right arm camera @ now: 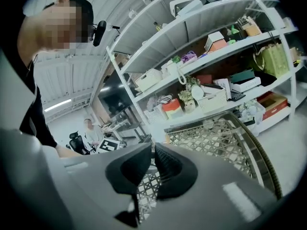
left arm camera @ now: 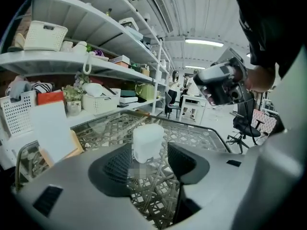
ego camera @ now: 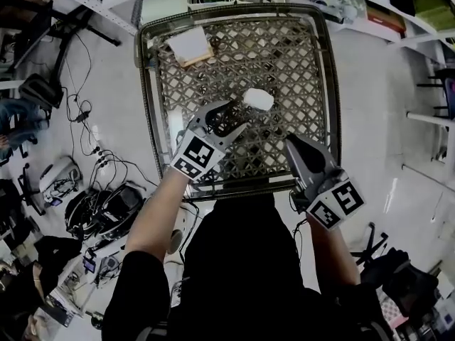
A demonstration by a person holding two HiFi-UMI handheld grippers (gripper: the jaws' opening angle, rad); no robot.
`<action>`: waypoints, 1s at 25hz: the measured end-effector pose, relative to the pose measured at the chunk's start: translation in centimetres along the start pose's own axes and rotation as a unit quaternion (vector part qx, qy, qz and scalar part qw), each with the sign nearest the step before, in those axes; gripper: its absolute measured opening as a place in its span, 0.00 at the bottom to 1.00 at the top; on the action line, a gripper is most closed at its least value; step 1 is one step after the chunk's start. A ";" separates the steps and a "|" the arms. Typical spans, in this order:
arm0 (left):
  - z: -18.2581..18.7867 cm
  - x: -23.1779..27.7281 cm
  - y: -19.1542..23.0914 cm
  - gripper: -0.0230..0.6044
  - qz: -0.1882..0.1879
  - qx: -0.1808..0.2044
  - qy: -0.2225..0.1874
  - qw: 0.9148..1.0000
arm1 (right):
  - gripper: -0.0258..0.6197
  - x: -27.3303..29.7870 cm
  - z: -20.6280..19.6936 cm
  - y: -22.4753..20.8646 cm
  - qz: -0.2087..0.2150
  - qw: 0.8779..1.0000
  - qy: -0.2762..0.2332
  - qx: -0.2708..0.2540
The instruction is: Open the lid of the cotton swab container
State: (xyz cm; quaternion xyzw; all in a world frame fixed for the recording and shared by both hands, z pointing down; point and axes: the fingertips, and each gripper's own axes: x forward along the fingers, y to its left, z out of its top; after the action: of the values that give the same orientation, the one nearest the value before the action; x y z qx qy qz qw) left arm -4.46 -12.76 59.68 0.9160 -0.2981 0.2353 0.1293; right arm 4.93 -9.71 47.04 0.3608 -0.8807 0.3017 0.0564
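Left gripper, jaws apart, flanks upright cotton swab container.

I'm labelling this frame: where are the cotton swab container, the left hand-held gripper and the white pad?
cotton swab container (left arm camera: pixel 147 142), left gripper view, its white front side.
left hand-held gripper (ego camera: pixel 242 114), head view, midway between its open fingertips.
white pad (ego camera: pixel 190 44), head view, middle of its top face.
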 end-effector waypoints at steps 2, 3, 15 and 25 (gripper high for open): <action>-1.1 1.3 0.4 0.40 -0.007 0.009 0.013 1.000 | 0.09 0.1 -0.4 -0.6 -0.004 1.000 0.003 0.005; -1.5 1.9 0.6 0.40 -0.009 0.012 0.018 1.000 | 0.09 0.2 -0.7 -0.9 -0.007 1.000 0.006 0.007; -1.6 6.4 2.0 0.43 -0.043 0.059 0.028 0.997 | 0.09 0.3 -1.7 -2.8 -0.028 0.999 0.012 0.033; -1.4 8.0 0.8 0.42 -0.069 0.071 0.043 0.994 | 0.09 0.2 -2.2 -2.4 -0.028 0.999 0.011 0.045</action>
State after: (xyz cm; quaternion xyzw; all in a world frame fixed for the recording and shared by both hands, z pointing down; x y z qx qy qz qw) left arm 0.27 -16.77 64.99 0.9304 -0.2106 0.2854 0.0920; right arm 6.14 -9.89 50.12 0.3842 -0.8550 0.3435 0.0578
